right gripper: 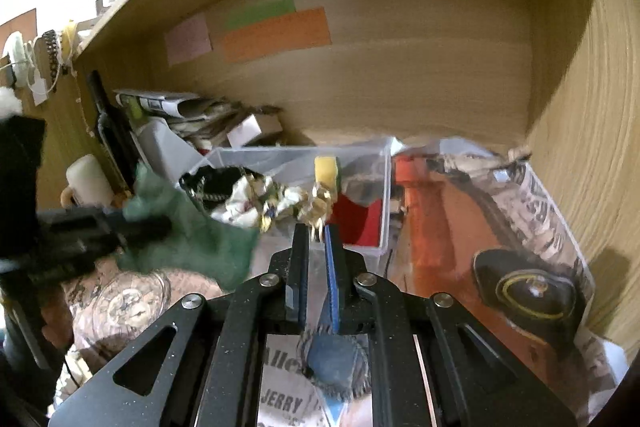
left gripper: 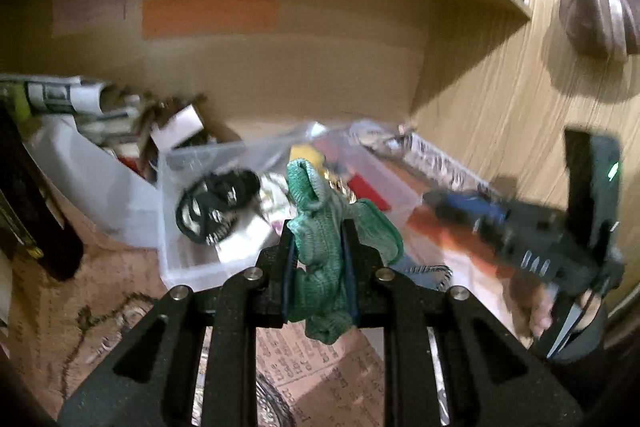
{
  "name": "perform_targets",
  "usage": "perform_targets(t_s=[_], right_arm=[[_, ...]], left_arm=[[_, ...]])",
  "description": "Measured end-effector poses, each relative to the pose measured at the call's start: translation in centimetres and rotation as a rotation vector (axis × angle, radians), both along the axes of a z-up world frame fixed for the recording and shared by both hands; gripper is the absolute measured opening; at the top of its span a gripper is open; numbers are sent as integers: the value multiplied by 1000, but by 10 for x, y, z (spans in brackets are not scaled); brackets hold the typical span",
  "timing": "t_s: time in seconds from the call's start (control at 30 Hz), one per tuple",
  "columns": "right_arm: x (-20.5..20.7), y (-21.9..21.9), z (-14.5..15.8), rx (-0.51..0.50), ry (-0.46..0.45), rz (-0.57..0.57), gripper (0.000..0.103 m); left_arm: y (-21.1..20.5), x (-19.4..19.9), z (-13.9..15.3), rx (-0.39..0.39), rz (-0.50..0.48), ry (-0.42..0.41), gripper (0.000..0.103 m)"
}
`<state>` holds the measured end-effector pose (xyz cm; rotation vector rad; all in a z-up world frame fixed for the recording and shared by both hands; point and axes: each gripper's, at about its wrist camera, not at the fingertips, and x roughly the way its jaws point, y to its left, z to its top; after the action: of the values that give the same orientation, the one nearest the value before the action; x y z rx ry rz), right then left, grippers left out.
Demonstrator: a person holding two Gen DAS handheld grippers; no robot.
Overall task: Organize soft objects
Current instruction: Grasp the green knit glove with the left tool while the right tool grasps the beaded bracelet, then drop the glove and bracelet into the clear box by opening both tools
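Left tool [left gripper: 318, 239]: a green knitted cloth [left gripper: 324, 255] is clamped between its fingers, held above the clear plastic bin [left gripper: 176, 247].
Right tool [right gripper: 316, 241]: nearly closed; a gold-and-white fabric bundle [right gripper: 280, 205] is seen at its tips, a grip cannot be told.
Bin: set on the newspaper-lined tabletop [right gripper: 280, 403].

"JERRY" and a partial "Alle" are printed on the newspaper [right gripper: 285, 395] under the right gripper's fingers

Green knit cloth [left gripper: 320, 227] is looking coarse, loosely woven. Behind it, clear plastic bin [left gripper: 192, 163] is showing glossy; wood-grain shelf back [left gripper: 280, 75] is looking matt, w/ smooth paper strips.
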<state>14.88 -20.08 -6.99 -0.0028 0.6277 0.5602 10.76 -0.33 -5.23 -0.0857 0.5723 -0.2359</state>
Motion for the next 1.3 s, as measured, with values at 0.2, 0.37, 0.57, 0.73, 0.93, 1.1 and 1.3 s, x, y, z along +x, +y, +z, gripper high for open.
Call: perform_targets(t_s=[0.2, 0.37, 0.57, 0.73, 0.93, 1.1, 1.3], right_arm=[[4, 2, -40, -96, 113, 27, 72], [13, 14, -76, -222, 209, 72, 68], [9, 14, -75, -230, 181, 72, 30], [6, 12, -71, -205, 169, 59, 15], [-17, 8, -34, -128, 69, 64, 15], [-12, 8, -4, -81, -17, 62, 15], [18, 23, 13, -64, -69, 46, 15]], left_arm=[[4, 12, 11, 9, 52, -51, 20], [10, 29, 8, 33, 103, -58, 20], [6, 62, -10, 98, 139, -16, 20], [-2, 90, -35, 137, 140, 61, 21], [-2, 97, -49, 144, 132, 102, 21], [-1, 96, -49, 138, 122, 133, 33], [2, 82, -43, 118, 115, 122, 51]])
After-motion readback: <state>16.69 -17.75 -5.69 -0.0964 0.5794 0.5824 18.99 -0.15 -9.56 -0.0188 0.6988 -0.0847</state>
